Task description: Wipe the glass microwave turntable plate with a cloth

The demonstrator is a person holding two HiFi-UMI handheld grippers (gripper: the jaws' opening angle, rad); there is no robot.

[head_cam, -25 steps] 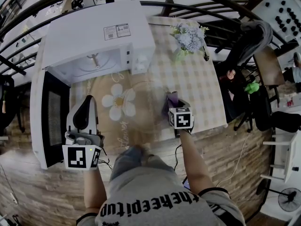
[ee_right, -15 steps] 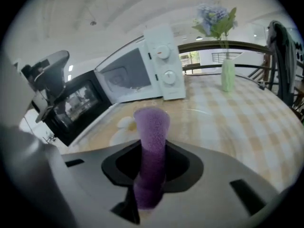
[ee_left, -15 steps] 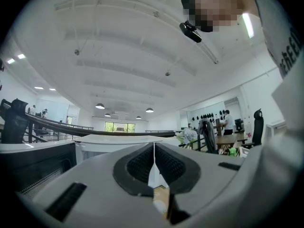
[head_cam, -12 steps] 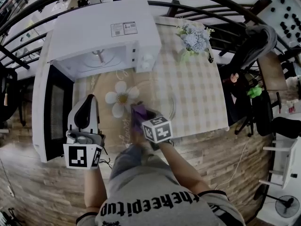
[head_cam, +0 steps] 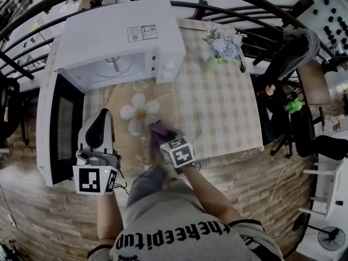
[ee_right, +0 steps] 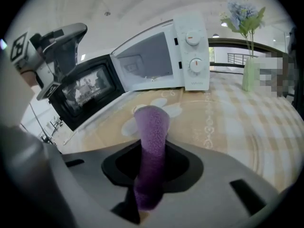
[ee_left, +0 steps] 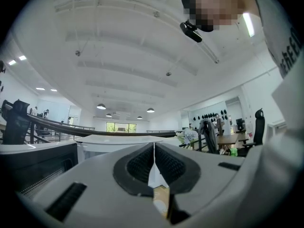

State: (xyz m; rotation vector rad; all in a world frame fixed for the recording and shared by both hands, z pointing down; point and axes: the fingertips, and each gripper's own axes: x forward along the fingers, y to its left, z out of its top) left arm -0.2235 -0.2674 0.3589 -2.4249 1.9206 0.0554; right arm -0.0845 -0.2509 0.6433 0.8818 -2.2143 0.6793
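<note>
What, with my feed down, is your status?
Right tool shut on purple cloth, at clear glass plate's near-left edge. Left tool shut, empty, beside open white microwave. Nothing blocking.

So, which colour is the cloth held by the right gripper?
Purple. The cloth shows best in the right gripper view.

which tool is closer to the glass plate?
Right. Right tool, shut on the cloth, is over the glass plate; left tool is off to its left, by the microwave door.
</note>
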